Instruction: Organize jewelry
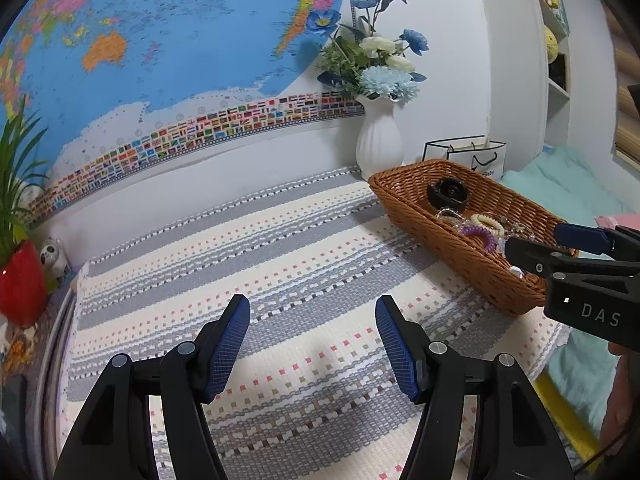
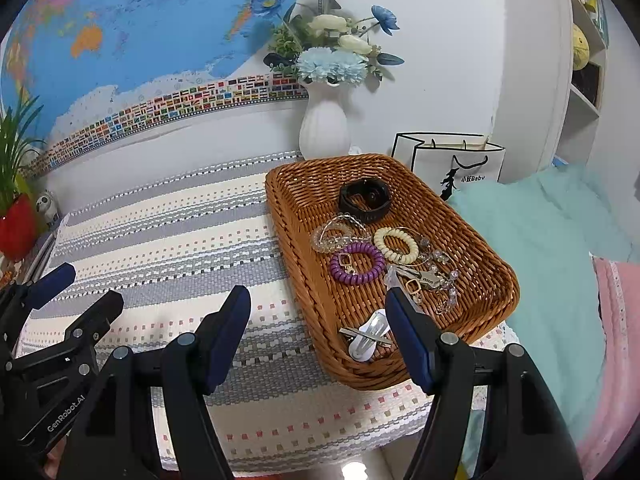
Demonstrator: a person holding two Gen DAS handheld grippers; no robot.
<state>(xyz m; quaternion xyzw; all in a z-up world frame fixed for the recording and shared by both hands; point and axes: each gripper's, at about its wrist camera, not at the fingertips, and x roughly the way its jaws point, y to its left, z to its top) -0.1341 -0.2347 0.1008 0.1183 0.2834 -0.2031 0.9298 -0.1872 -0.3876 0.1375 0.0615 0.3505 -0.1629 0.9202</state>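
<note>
A brown wicker basket [image 2: 472,240] sits on the striped table mat [image 2: 180,232], at the right. It holds a black band [image 2: 364,198], clear bead bracelets [image 2: 336,236], a purple coil tie [image 2: 355,263], a cream coil tie [image 2: 396,245], silver charms [image 2: 424,280] and white hair clips [image 2: 370,338]. My right gripper [image 2: 316,312] is open and empty above the basket's near left rim. My left gripper [image 1: 312,320] is open and empty over the mat, left of the basket [image 1: 424,224]. The right gripper [image 1: 560,244] also shows in the left wrist view.
A white vase of blue flowers [image 2: 324,124] stands behind the basket against the wall map. A white paper bag [image 2: 452,164] stands at the back right. A red plant pot [image 1: 20,280] and a small figurine [image 1: 52,256] are at the far left. A teal bed cover [image 2: 540,232] lies right of the table.
</note>
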